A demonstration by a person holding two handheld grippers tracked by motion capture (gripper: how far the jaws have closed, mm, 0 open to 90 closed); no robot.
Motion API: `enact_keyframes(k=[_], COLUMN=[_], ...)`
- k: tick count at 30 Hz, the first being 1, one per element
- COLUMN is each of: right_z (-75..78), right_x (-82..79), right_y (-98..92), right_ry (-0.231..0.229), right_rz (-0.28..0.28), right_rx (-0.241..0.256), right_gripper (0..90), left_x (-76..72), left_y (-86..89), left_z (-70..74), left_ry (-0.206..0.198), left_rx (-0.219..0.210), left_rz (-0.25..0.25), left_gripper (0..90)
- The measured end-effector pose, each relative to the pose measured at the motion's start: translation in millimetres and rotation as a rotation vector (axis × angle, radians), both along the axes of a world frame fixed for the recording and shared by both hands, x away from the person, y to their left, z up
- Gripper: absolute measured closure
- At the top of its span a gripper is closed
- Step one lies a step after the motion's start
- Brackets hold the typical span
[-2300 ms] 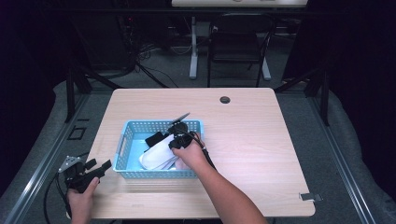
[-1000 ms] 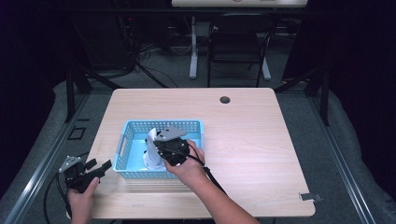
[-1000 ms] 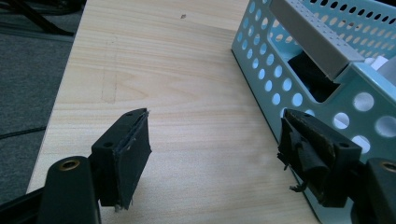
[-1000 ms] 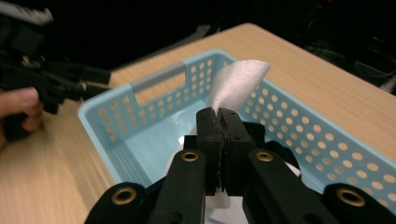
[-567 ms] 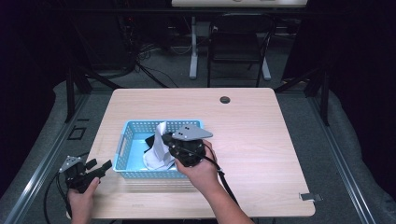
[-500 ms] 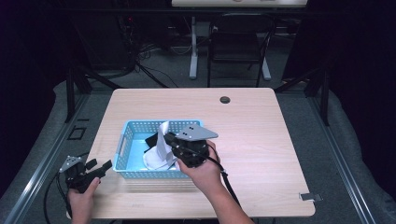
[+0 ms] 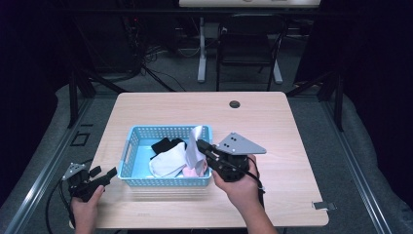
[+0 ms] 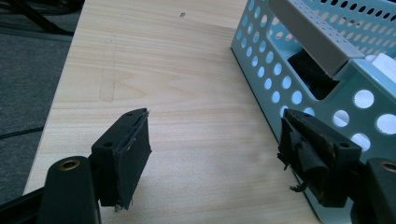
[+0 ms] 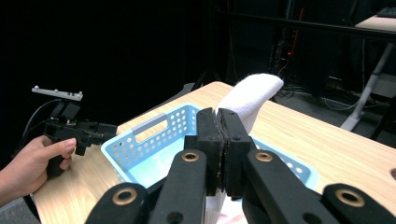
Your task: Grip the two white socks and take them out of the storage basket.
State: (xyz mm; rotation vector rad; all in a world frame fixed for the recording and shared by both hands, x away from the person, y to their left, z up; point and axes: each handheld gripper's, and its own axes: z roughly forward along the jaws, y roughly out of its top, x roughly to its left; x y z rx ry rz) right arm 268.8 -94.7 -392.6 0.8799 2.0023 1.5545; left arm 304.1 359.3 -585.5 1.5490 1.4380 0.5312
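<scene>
one white sock [image 7: 196,146] now lifted from the basket [image 7: 127,148], right gripper [image 7: 202,146] clenched on it; left gripper [image 8: 212,154] idle, released; we place it next.

A white sock [image 7: 195,144] hangs upright, pinched in the right claw [image 7: 202,146], lifted above the blue basket [image 7: 168,131] near the table's [image 7: 272,117] front-left area.
</scene>
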Motion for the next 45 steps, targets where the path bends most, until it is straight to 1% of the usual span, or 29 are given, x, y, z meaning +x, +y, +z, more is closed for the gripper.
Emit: enact_keyframes(k=[6, 10, 12, 13, 15, 25, 28, 30, 32, 34, 35, 38, 39, 40, 45], right_z=[4.5, 6.2, 5.4, 4.2, 0.7, -24.6, -34.6, -42.1, -50.9, -59.3, -63.0, -73.0, -76.4, -79.3, -95.2], right_x=[-10.3, -16.3, -18.0, -18.3, -18.3, -12.6, -9.3, -6.3, -2.8, -0.1, 1.0, 3.9, 5.0, 5.9, 8.9], right_y=[-26.8, -42.8, -49.3, -51.7, -56.5, -70.2, -71.9, -73.4, -74.8, -75.6, -76.1, -79.8, -81.6, -84.3, -98.9], right_ry=[-0.008, -0.010, -0.009, -0.007, 0.004, 0.074, 0.091, 0.107, 0.125, 0.144, 0.146, 0.164, 0.174, 0.187, 0.216], right_rz=[-0.043, -0.072, -0.087, -0.093, -0.104, -0.140, -0.147, -0.151, -0.144, -0.138, -0.139, -0.144, -0.150, -0.155, -0.197], right_rx=[0.024, 0.029, 0.018, 0.012, -0.006, -0.038, -0.044, -0.058, -0.053, -0.074, -0.098, -0.118, -0.112, -0.119, -0.120], right_gripper=[88.8, 88.8, 88.8, 88.8, 88.8, 88.8, 88.8, 88.8, 88.8, 88.8, 88.8, 88.8, 88.8, 88.8, 88.8], left_x=[-0.1, -0.4, -0.2, -0.4, -0.4, -0.1, -0.1, -0.2, -0.2, -0.3, -0.3, -0.4, -0.2, -0.2, -0.1], left_y=[0.1, 0.2, -0.1, 0.2, 0.1, -0.5, -0.3, -0.4, -0.4, 0.3, 0.3, 0.2, -0.3, -0.3, -0.5], left_z=[0.1, 0.4, 0.1, 0.4, 0.4, 0.1, 0.0, 0.1, 0.0, 0.4, 0.4, 0.3, -0.1, 0.0, -0.2], left_ry=[0.001, 0.005, 0.000, 0.005, 0.005, 0.000, 0.000, 0.000, 0.000, 0.007, 0.007, 0.007, 0.001, 0.001, 0.002], left_rx=[0.001, 0.001, 0.001, 0.001, 0.002, 0.005, 0.005, 0.005, 0.005, 0.010, 0.010, 0.010, 0.007, 0.008, 0.008], left_rz=[0.000, -0.004, 0.001, -0.004, -0.004, -0.004, -0.004, -0.004, -0.004, -0.008, -0.007, -0.007, -0.003, -0.004, -0.003], left_gripper=[24.8, 24.8, 24.8, 24.8, 24.8, 24.8, 24.8, 24.8, 24.8, 24.8, 24.8, 24.8, 24.8, 24.8, 24.8])
